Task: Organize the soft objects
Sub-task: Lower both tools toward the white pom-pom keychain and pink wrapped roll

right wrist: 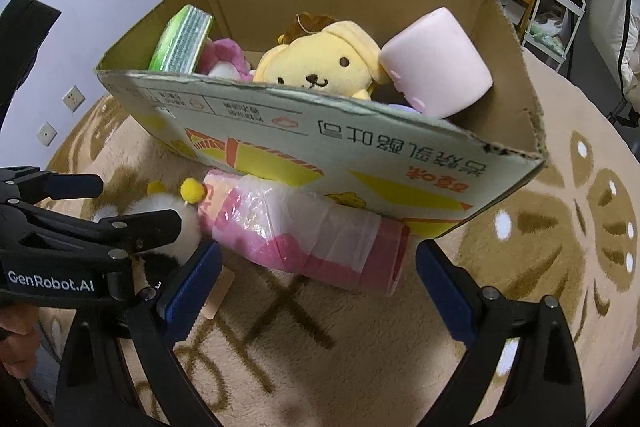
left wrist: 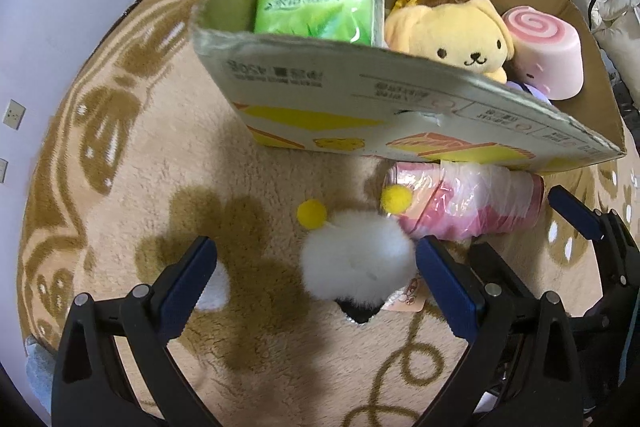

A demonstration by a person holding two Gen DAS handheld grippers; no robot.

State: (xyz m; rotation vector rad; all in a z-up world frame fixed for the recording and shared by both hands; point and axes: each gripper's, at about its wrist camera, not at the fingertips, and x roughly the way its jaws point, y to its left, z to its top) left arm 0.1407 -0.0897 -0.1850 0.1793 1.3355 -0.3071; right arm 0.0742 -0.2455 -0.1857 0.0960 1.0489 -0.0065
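In the left wrist view, the white fluffy toy [left wrist: 357, 264] lies on the carpet [left wrist: 120, 187] between the spread fingers of the left gripper [left wrist: 316, 279], nearer its right finger, ungrasped. The pink wrapped pack [left wrist: 464, 205] rests against the cardboard box [left wrist: 360, 107].

In the right wrist view, the right gripper [right wrist: 320, 283] hangs released, fingers wide apart, just before the pink wrapped pack [right wrist: 304, 239], angled down toward the box.

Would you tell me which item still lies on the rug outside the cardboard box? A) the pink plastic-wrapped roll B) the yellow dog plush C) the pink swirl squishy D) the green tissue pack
A: the pink plastic-wrapped roll lies on the rug against the cardboard box's front wall.
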